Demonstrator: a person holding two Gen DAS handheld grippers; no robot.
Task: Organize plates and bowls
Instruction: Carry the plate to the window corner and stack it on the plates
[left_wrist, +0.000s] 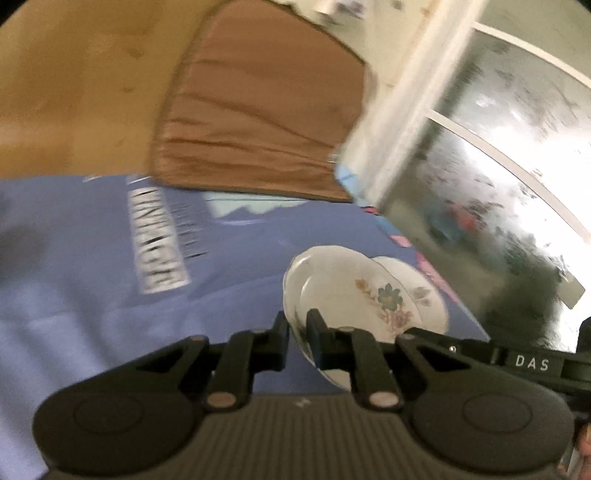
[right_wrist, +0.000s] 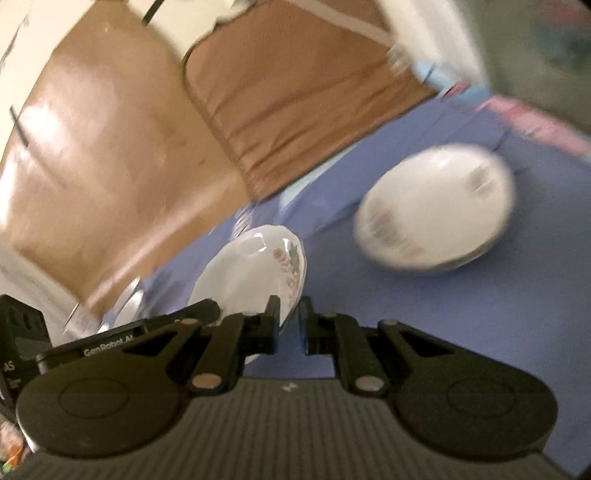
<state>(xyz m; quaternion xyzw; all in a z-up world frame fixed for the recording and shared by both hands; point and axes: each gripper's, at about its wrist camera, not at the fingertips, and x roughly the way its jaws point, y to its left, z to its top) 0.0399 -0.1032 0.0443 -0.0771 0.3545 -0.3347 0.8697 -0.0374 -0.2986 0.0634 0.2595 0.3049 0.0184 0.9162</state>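
blurred plates (right_wrist: 436, 210), gripper (right_wrist: 288, 314) – rim half-hidden

"DAS" – white, on black gripper arm (left_wrist: 532, 363) | "GenRobot.AI" – black gripper bar (right_wrist: 107, 347) | blue cloth (left_wrist: 92, 288) print – too blurred to read

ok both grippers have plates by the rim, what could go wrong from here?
1. Slip: the left gripper and right gripper each pinch a floral plate only at its rim, tilted above the blue cloth; it may swing or drop.
2. Clash: the grippers are close, and two rims overlap in the left view, so china may knock.
3. The stack of white plates lies ahead; the blur suggests speed, so a hard landing could chip it.
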